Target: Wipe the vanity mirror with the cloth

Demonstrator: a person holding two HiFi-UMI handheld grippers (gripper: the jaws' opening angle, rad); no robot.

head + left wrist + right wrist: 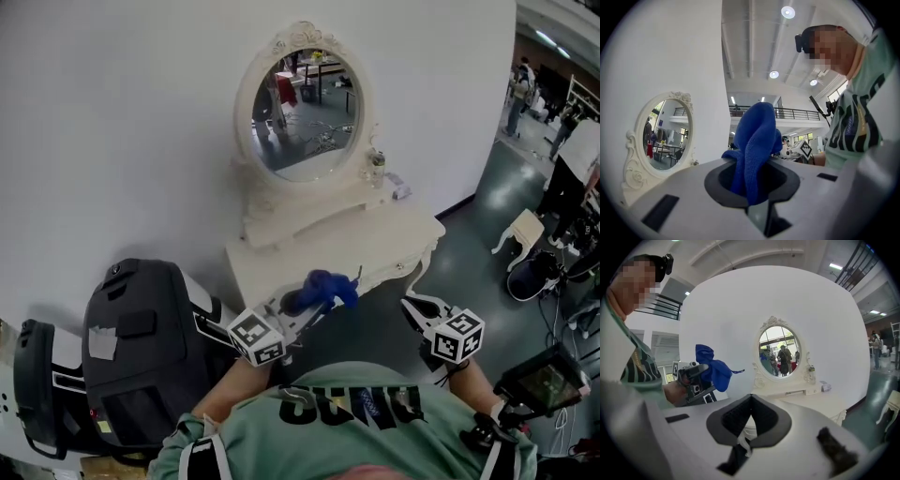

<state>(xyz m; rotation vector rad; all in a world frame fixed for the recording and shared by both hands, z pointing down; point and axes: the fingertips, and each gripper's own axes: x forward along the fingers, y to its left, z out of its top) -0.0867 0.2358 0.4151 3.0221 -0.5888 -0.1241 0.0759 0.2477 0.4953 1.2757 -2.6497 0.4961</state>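
Note:
The oval vanity mirror (305, 112) stands in a white carved frame on a white dressing table (394, 234) against the wall. My left gripper (309, 302) is shut on a bunched blue cloth (323, 286), held over the table's front edge, well short of the glass. In the left gripper view the cloth (757, 140) rises out of the shut jaws, with the mirror (668, 131) off to the left. My right gripper (419, 309) hangs shut and empty off the table's right front corner. From the right gripper view, the mirror (779, 352) is straight ahead and the cloth (712, 369) is to the left.
A black bag (141, 347) stands on the floor left of the table. A small bottle (376, 169) and a small box (398, 189) sit beside the mirror's base. A white stool (525, 230) and a monitor (544, 380) are at the right.

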